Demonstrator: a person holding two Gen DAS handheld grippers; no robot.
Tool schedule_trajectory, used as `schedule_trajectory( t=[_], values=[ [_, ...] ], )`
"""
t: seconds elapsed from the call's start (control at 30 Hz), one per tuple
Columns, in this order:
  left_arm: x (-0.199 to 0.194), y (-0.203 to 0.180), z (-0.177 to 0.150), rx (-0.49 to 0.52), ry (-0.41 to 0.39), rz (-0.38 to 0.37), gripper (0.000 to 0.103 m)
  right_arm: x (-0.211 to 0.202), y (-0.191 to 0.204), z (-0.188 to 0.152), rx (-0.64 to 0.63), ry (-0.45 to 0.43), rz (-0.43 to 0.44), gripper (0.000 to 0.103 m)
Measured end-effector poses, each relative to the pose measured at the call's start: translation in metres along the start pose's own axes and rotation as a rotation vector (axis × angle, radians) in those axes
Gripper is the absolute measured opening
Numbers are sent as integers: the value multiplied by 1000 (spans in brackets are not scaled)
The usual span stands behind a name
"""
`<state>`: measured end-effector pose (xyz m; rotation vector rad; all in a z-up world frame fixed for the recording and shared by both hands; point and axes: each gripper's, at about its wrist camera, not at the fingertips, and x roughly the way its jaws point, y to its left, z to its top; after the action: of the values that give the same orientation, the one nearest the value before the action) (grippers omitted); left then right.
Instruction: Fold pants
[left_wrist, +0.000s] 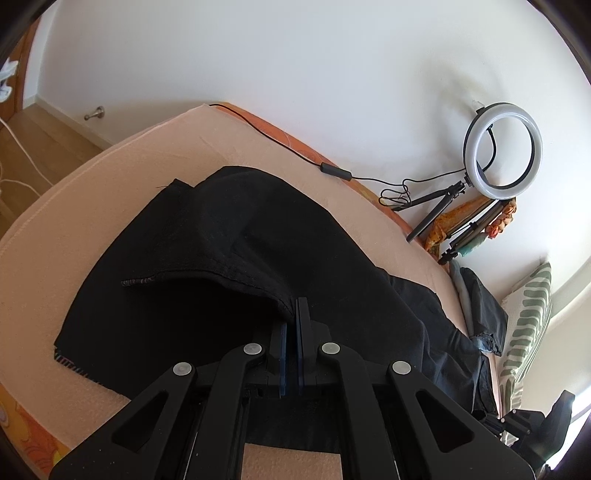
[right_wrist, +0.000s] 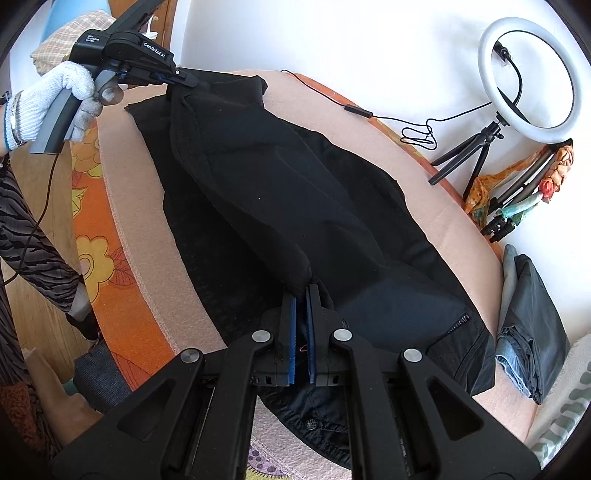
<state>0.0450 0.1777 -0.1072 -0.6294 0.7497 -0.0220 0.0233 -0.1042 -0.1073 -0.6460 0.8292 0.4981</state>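
Black pants (left_wrist: 229, 258) lie on a peach blanket (left_wrist: 110, 177) on a bed. My left gripper (left_wrist: 292, 306) is shut on the hem of one pant leg and lifts it over the other leg. In the right wrist view the pants (right_wrist: 295, 192) stretch across the blanket (right_wrist: 424, 184), one leg raised as a ridge. My right gripper (right_wrist: 302, 291) is shut on the fabric near the crotch. The left gripper (right_wrist: 184, 79) shows at the upper left, held by a gloved hand, pinching the leg's far end.
A ring light (left_wrist: 502, 151) on a small tripod stands by the wall, its cable running along the bed edge; it also shows in the right wrist view (right_wrist: 532, 77). Folded jeans (right_wrist: 528, 325) and a patterned pillow (left_wrist: 528, 325) lie at the right. Wooden floor (left_wrist: 33, 147) lies at the left.
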Motion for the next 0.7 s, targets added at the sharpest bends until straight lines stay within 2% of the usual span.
schedule_trajectory(
  t=[0.43,0.6,0.7],
  values=[
    [-4,9,-2,-10,-1,-45,4,0,5,4,21,14,-65,5],
    [-2,11,-8,0,6,-33,4,1,2,4,42,-6,-69,5],
    [-6,15,-9,-16,-12,-14,10,0,3,1,45,-12,-68,5]
  ],
)
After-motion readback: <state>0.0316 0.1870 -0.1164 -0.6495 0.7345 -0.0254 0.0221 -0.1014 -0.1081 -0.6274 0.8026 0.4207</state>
